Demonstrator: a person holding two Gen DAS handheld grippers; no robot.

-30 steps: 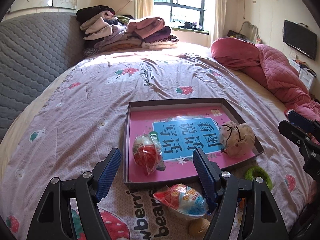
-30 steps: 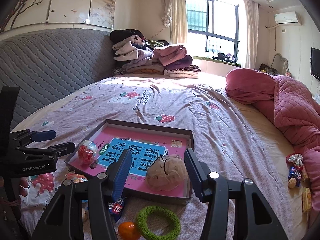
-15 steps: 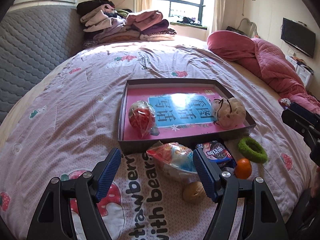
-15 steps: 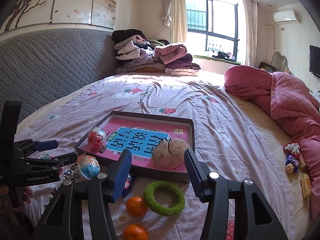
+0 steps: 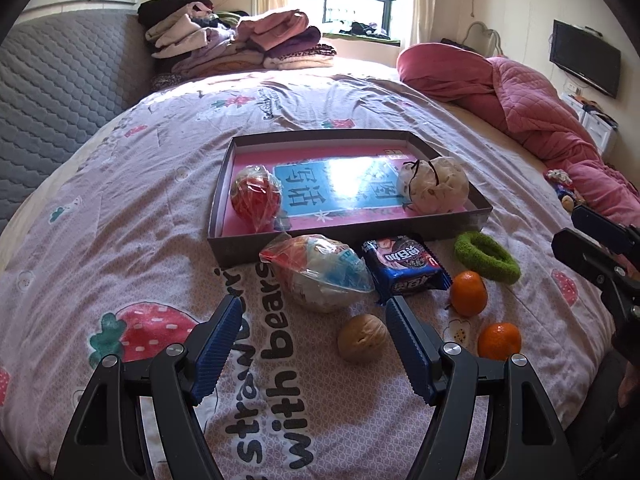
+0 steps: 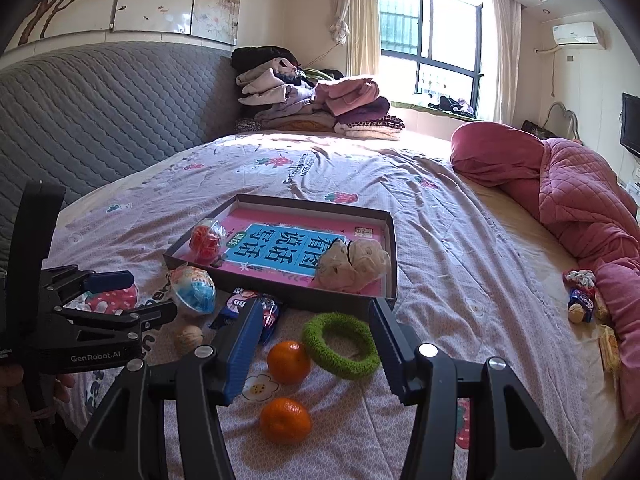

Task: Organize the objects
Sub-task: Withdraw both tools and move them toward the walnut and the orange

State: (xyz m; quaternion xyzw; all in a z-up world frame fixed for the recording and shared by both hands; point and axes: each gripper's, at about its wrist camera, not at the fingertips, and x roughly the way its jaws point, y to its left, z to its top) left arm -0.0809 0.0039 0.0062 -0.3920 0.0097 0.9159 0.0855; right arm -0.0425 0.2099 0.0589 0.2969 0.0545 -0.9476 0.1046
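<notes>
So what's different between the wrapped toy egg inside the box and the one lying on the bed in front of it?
The egg in the box looks red and orange inside its clear wrap; the egg on the bed shows blue, white and a red corner. The first sits on the pink book in the box's left end; the second lies outside, against its near wall. The second looks bigger, perhaps only nearer. Both are wrapped in crinkly plastic.
</notes>
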